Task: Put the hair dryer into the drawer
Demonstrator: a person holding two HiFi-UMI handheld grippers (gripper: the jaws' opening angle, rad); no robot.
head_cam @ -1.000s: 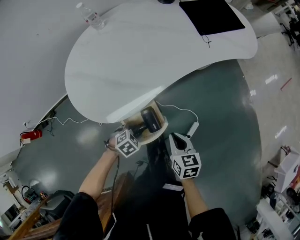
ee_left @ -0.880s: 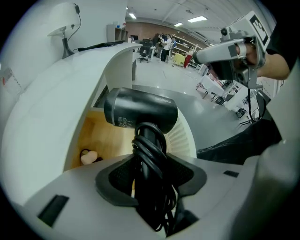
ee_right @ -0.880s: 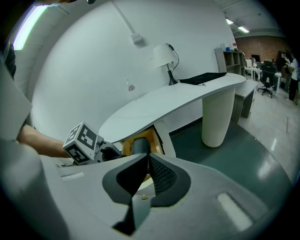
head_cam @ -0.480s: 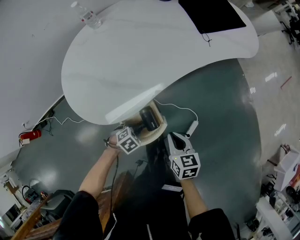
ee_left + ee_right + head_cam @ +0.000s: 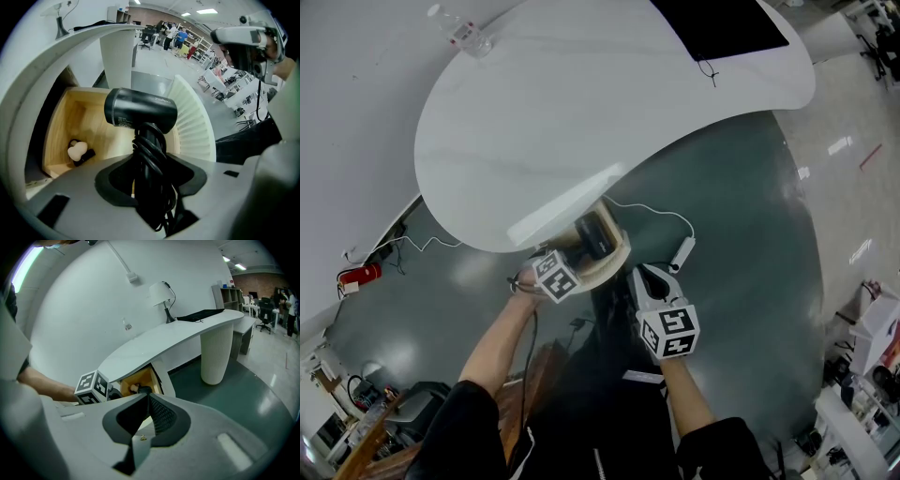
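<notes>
The black hair dryer [image 5: 140, 110] has its cord wound round the handle, and my left gripper [image 5: 151, 187] is shut on that handle. It hangs over the open wooden drawer [image 5: 56, 122], head pointing across it. In the head view the hair dryer [image 5: 596, 234] sits above the drawer [image 5: 617, 259] under the white table's edge, with my left gripper [image 5: 574, 257] just below-left of it. My right gripper [image 5: 646, 277] hovers right of the drawer, shut on nothing. From the right gripper view [image 5: 146, 398] the drawer [image 5: 140, 378] lies straight ahead.
A small cream object [image 5: 77, 151] lies in the drawer's left corner. The curved white table [image 5: 581, 112] carries a water bottle [image 5: 461, 28] and a black mat [image 5: 717, 23]. A white cable with an adapter [image 5: 683, 251] lies on the dark floor. The ribbed table pedestal [image 5: 216, 350] stands right.
My left gripper and the hair dryer have edged slightly up and left over the drawer. The right gripper has barely moved.
</notes>
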